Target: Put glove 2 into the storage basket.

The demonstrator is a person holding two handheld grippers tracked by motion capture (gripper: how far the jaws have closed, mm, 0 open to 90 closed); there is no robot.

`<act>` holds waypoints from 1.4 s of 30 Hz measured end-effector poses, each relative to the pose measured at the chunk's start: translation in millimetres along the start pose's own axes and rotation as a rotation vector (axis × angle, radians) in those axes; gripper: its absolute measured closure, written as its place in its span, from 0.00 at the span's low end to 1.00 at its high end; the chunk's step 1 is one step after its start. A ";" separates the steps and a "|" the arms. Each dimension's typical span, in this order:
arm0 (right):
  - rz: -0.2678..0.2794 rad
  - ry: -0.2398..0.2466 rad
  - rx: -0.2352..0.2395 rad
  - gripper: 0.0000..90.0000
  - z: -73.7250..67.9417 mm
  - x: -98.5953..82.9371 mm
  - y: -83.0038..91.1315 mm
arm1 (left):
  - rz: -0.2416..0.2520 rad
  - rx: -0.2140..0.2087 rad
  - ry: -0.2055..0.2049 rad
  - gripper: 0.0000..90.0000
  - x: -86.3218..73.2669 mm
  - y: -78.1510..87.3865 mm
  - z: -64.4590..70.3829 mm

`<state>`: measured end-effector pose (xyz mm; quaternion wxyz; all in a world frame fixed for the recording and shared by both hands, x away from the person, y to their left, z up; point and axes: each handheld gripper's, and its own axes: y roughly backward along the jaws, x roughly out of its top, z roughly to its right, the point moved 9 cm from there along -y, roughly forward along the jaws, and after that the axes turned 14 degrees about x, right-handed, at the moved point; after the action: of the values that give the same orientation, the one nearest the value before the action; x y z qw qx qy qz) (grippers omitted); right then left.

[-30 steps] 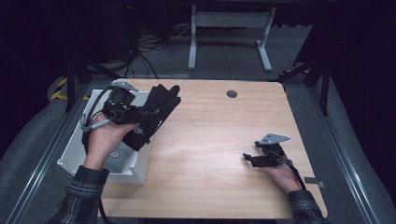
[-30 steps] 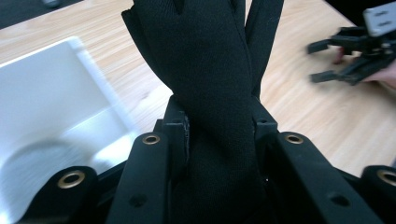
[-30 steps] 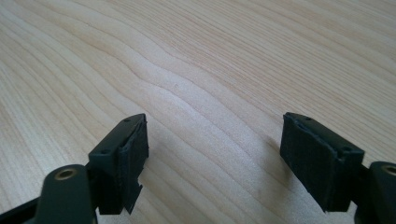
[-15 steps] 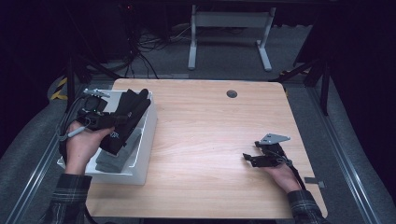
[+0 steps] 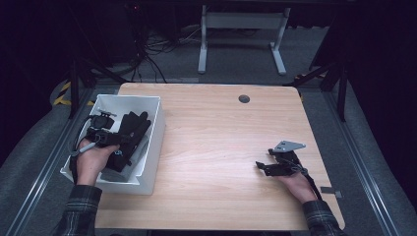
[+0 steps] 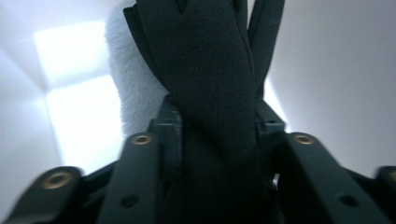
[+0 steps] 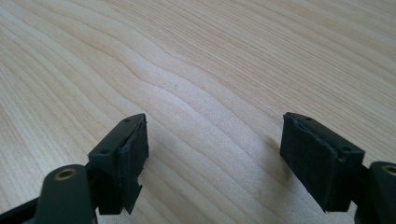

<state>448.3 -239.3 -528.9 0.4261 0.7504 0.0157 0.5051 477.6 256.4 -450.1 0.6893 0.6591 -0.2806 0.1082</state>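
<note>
Left hand-held gripper (image 5: 110, 140) clamps a glove (image 6: 210, 93), probably inside the bin (image 5: 152, 142): lower fully, then release. Right hand-held gripper (image 7: 215, 163) gapes empty.

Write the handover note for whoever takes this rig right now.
Left gripper: shut on the black glove, held inside the white bin at the table's left edge.
Right gripper: open, holding nothing, resting low over the bare wooden table at its right side.
Done: the glove is over the bin's inside, within its walls.
Left: open the left gripper so the glove drops into the bin, then draw the hand out. Whether the glove already touches the bin's floor cannot be told.
</note>
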 end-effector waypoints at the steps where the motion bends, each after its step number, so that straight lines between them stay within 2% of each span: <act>1: 0.000 0.000 0.000 0.27 0.0 0.0 0.0 | -0.005 0.005 0.001 0.61 -0.5 -1.0 -1.8; 4: 0.000 0.000 0.000 0.27 0.0 0.0 0.0 | -0.011 0.023 0.018 0.46 -0.3 -2.3 -5.8; 8: 0.000 -0.001 -0.001 0.27 -0.1 0.0 0.0 | 0.014 0.044 0.029 0.34 2.9 2.6 -9.3; 9: 0.000 -0.001 -0.001 0.27 -0.1 0.0 0.0 | 0.014 0.044 0.029 0.33 2.9 2.6 -9.3; 14: 0.000 -0.001 -0.001 0.27 -0.1 -0.1 0.0 | 0.076 0.023 0.016 0.30 13.9 22.5 -4.5; 18: 0.000 0.000 0.000 0.27 -0.1 -0.1 0.0 | 0.134 -0.010 -0.011 0.29 26.4 39.7 5.8; 22: -0.001 -0.001 0.000 0.27 -0.2 -0.1 0.0 | 0.161 -0.052 -0.039 0.29 34.6 49.5 23.1; 26: -0.001 0.000 0.000 0.27 -0.2 -0.1 0.0 | 0.197 -0.101 -0.077 0.28 42.9 59.7 46.5; 31: -0.001 0.000 0.000 0.27 -0.2 -0.1 0.0 | 0.243 -0.175 -0.141 0.28 51.0 72.3 86.0; 33: -0.001 0.000 0.000 0.27 -0.2 -0.1 0.0 | 0.254 -0.192 -0.160 0.28 52.5 74.9 98.9; 39: -0.001 0.001 0.001 0.26 -0.4 -0.2 0.0 | 0.282 -0.269 -0.215 0.28 54.8 79.0 146.1; 42: -0.002 0.001 0.001 0.26 -0.5 -0.2 0.0 | 0.288 -0.290 -0.244 0.27 54.8 77.8 167.7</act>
<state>447.9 -239.1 -529.0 0.4261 0.7504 0.0167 0.5050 441.2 90.1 -359.5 0.7152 0.5144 -0.4657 0.0833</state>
